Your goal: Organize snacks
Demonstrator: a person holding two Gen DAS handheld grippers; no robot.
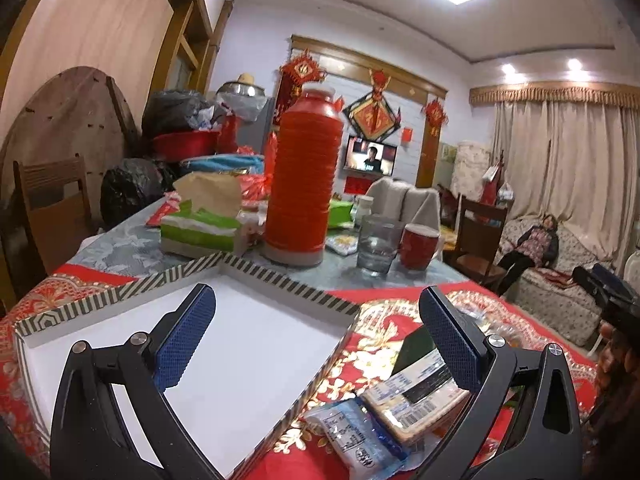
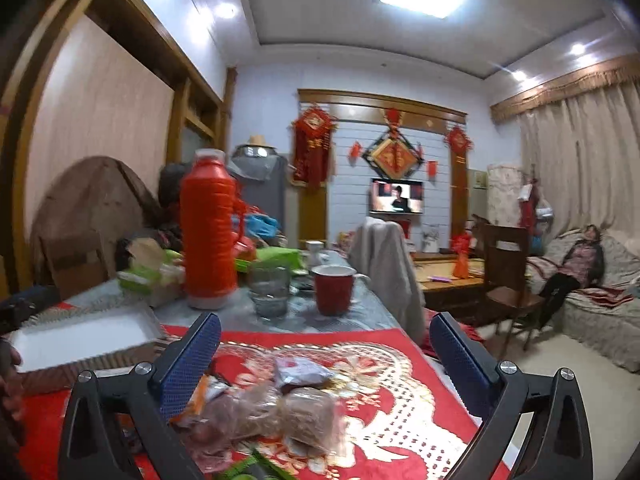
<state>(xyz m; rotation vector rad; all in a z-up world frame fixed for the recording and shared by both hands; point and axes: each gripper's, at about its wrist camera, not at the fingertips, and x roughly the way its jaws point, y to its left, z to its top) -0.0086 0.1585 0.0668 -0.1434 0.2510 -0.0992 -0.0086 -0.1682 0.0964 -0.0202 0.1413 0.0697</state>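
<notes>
Below, snack packets (image 2: 276, 408) on the red cloth (image 2: 400, 420), between wide-open right hand-held gripper (image 2: 325, 344) jaws.

Your left gripper (image 1: 316, 320) hangs with its jaws wide apart and nothing between them, over the near corner of the white tray (image 1: 248, 332) with the striped rim. Just right of the tray, a blue-and-white snack packet (image 1: 352, 436) and a barcoded pack (image 1: 416, 396) lie on the red cloth (image 1: 384, 324). Beyond stands a red thermos (image 1: 304, 176).
</notes>
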